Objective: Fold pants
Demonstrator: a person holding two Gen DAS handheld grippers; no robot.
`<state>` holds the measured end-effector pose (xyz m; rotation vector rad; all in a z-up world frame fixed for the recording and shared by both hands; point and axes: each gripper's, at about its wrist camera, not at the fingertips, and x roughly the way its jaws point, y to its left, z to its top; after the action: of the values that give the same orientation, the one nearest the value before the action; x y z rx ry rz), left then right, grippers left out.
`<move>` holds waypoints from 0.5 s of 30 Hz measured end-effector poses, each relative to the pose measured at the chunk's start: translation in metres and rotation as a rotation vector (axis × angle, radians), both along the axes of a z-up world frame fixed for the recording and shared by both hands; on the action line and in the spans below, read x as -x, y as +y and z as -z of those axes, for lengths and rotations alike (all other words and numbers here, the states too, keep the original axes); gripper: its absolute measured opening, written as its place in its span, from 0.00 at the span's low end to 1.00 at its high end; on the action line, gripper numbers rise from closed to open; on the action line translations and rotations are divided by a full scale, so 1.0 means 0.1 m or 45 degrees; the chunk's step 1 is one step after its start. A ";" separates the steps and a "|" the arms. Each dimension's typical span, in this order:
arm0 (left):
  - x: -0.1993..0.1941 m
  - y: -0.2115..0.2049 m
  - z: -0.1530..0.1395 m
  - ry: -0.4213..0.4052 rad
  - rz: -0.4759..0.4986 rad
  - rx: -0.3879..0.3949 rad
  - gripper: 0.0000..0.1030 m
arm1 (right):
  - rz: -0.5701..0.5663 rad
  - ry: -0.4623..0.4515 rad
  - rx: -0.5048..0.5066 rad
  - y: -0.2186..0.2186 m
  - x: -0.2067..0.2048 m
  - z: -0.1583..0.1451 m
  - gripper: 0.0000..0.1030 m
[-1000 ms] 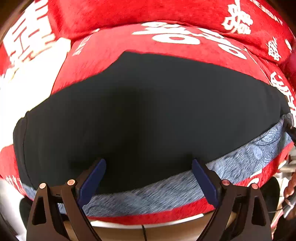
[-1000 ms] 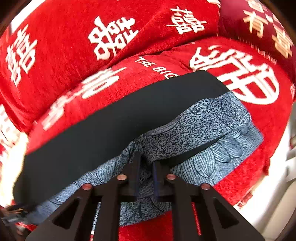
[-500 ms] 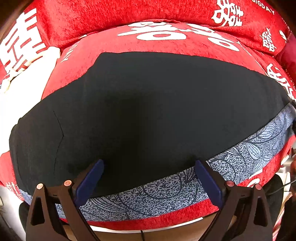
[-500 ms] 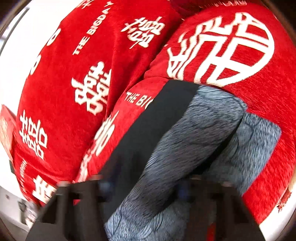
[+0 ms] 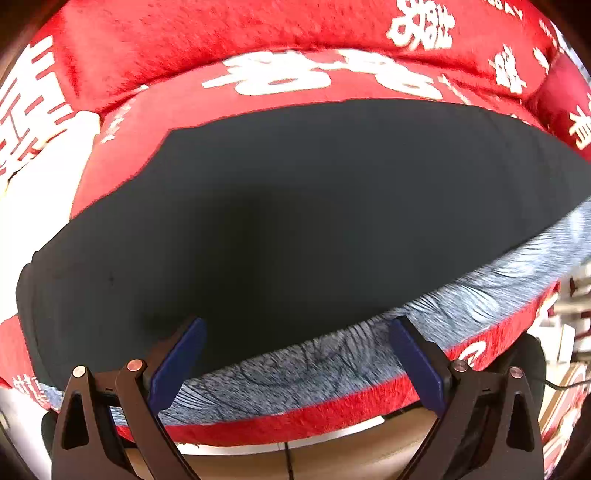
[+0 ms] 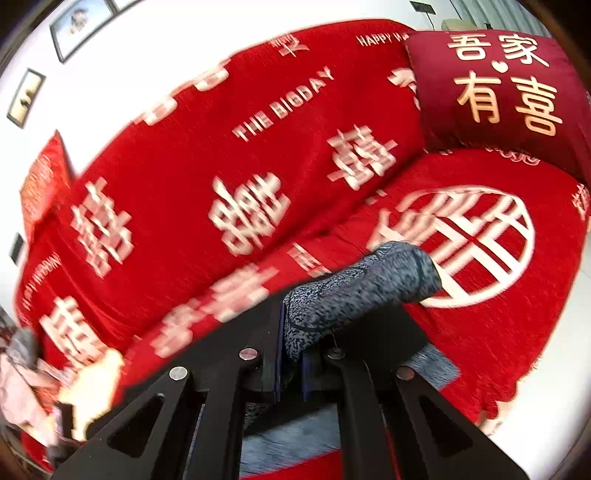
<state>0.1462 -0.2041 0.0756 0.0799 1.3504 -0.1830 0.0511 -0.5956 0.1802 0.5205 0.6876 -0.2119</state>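
Note:
The pants lie spread flat on a red sofa seat, dark on top with a grey-blue patterned strip along the near edge. My left gripper is open and empty, its blue pads just above that near edge. My right gripper is shut on a patterned pant end and holds it lifted above the seat, with more dark and patterned cloth hanging below the fingers.
The red sofa cover with white characters spans seat and backrest. A dark red cushion sits at the right end. Framed pictures hang on the white wall. The sofa's front edge is right below my left gripper.
My right gripper has lifted the patterned pant end up off the seat and swung it, with the view tilting. My left gripper stayed open over the near edge, shifting slightly.

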 end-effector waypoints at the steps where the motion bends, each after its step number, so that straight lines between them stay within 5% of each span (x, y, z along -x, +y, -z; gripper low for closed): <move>1: 0.01 -0.01 0.05 0.024 0.006 -0.010 0.97 | 0.023 0.080 -0.048 -0.09 -0.03 0.25 0.08; 3: 0.02 0.01 0.12 0.059 0.006 -0.027 0.97 | 0.061 0.183 -0.127 -0.21 -0.04 0.66 0.08; 5: 0.03 0.03 0.12 0.056 0.008 -0.040 0.97 | 0.074 0.169 -0.202 -0.28 0.02 0.86 0.09; 8: 0.02 0.08 0.12 0.055 -0.020 -0.039 0.97 | 0.154 0.087 -0.392 -0.53 0.09 0.92 0.36; 10: 0.00 0.09 0.12 0.060 -0.038 -0.031 0.97 | 0.223 0.009 -0.442 -0.71 0.11 0.91 0.66; 12: 0.01 0.06 0.13 0.052 -0.031 -0.041 0.97 | 0.230 -0.021 -0.487 -0.82 0.05 0.96 0.71; 14: 0.03 0.03 0.13 0.048 -0.019 -0.053 0.97 | 0.206 -0.005 -0.531 -0.88 -0.04 0.99 0.58; 15: 0.05 0.03 0.12 0.046 -0.018 -0.055 0.97 | 0.209 0.024 -0.493 -0.88 -0.05 0.96 0.20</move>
<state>0.1411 -0.2010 0.0634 0.1036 1.3909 -0.1441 0.0563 -0.6838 0.0842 0.9487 0.7083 -0.2387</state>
